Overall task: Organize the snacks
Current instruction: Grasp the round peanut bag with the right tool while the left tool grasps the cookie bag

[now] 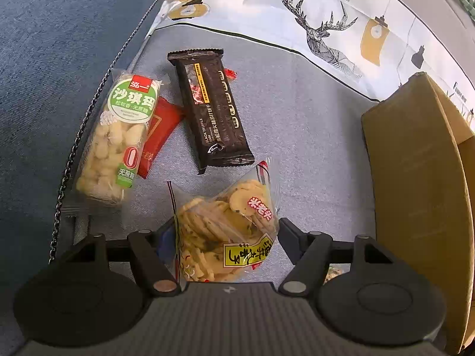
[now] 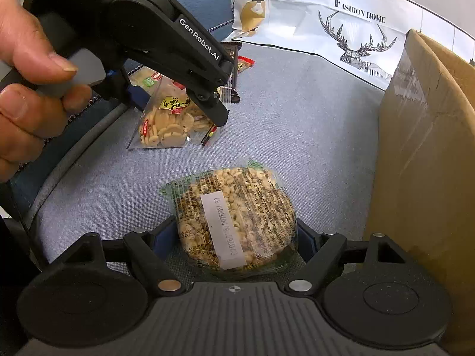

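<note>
Crackers sit between your left gripper fingers, jaws wide around the bag; right gripper hugs the puffed cake. Squeeze harder and stuff crumbles, or slick plastic slips before the box off right

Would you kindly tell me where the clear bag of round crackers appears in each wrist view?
Left wrist: the cracker bag sits bottom centre, between the left tool's fingers.
Right wrist: the same bag lies upper left of centre, under the left tool.
Shared landmark: the cardboard box at the right edge.
</note>
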Demonstrator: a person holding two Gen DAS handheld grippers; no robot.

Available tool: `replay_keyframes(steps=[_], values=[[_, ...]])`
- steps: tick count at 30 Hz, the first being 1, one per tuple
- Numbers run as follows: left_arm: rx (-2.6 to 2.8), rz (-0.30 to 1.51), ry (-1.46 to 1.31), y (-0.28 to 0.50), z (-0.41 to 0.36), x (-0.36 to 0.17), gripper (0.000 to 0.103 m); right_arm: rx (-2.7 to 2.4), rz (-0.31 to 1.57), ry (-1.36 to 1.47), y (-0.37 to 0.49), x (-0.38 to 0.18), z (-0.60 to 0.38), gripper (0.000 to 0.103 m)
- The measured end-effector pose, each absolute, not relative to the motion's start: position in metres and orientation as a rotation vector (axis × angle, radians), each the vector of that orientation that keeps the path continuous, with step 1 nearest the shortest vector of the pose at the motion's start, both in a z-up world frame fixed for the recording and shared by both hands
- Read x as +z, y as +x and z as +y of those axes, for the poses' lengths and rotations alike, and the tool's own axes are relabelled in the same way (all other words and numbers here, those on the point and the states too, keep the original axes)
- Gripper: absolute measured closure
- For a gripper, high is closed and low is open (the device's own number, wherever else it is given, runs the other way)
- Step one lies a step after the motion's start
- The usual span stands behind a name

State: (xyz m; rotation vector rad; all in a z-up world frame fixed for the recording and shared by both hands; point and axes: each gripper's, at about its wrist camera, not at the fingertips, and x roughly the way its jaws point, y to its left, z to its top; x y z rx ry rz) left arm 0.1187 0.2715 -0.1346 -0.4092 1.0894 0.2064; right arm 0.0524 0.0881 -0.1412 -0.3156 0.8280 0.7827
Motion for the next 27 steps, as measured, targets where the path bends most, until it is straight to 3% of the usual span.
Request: replay_keyframes(steps=[18,27], values=[[0.201,1.061,-0.382,0.117,0.267,-0.127,0.028,0.729,0.855,-0.303,0.05,-0.136,0.089,0.022],[0.212,0.953,-0.389,0.106,0.261,-0.098,0.028,0.768,0.749,-0.214,0.037,-0.11,0.076,0.022]])
